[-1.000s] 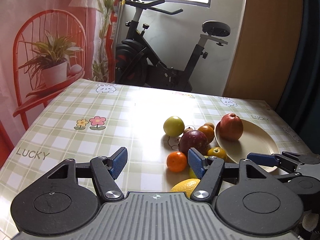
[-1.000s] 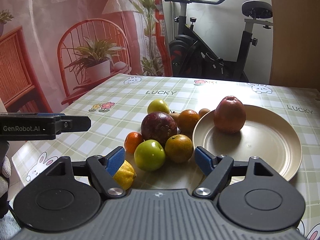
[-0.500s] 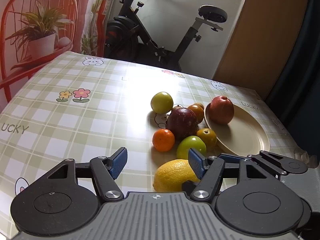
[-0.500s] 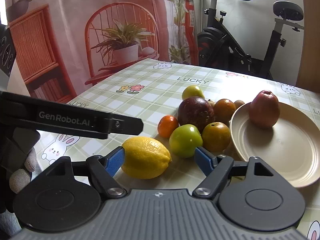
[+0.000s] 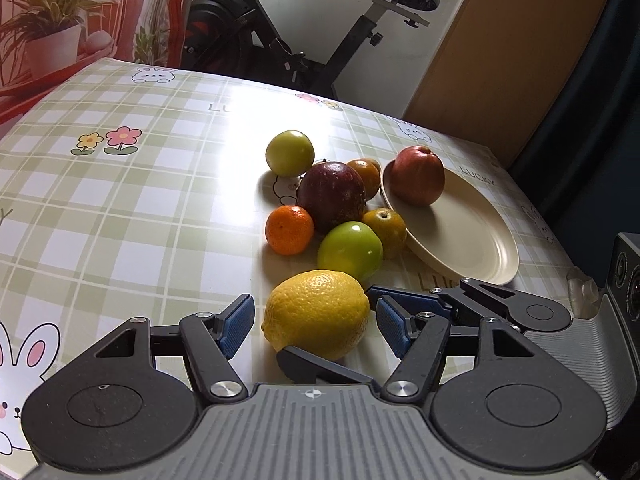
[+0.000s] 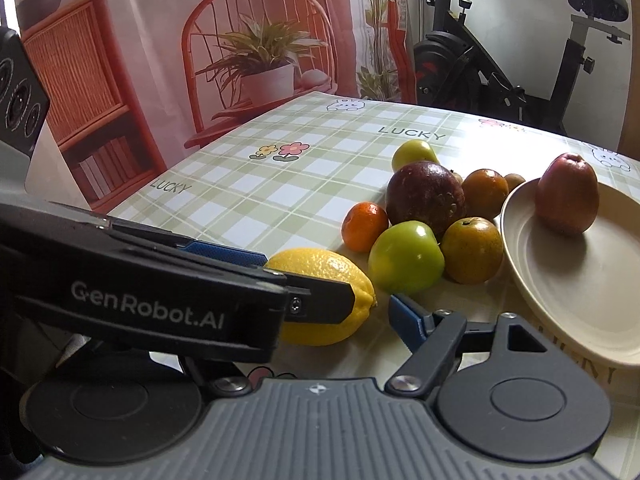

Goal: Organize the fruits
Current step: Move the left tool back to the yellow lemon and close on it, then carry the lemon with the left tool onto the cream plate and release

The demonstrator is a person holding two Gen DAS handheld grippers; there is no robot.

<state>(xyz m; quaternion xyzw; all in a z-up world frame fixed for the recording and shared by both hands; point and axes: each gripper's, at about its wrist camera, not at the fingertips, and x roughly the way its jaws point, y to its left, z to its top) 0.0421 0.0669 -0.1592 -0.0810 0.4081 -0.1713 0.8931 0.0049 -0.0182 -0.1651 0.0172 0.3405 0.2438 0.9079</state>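
Note:
A yellow lemon [image 5: 316, 314] [image 6: 328, 276] lies on the checked tablecloth nearest me. My left gripper [image 5: 316, 328] is open, its blue pads on either side of the lemon with small gaps. My right gripper [image 6: 320, 320] is open too. Its right pad [image 6: 404, 320] stands beside the lemon, while the left gripper's body hides its left finger. Behind the lemon sit a green apple [image 5: 350, 252], a tangerine [image 5: 289, 230], a dark purple fruit [image 5: 332, 196] and other fruits. A red apple [image 5: 418, 176] stands on the beige plate [image 5: 472, 240].
The left gripper's body [image 6: 160, 308] crosses low in front of the right wrist camera. An exercise bike [image 5: 320, 40] stands beyond the table's far edge. A printed curtain [image 6: 240, 40] hangs to the left. Bare tablecloth [image 5: 120, 220] stretches left of the fruits.
Both grippers have dropped and drawn in on the lemon, which now sits between their fingers. The left gripper has swung across the right camera's view. The fruits have not moved.

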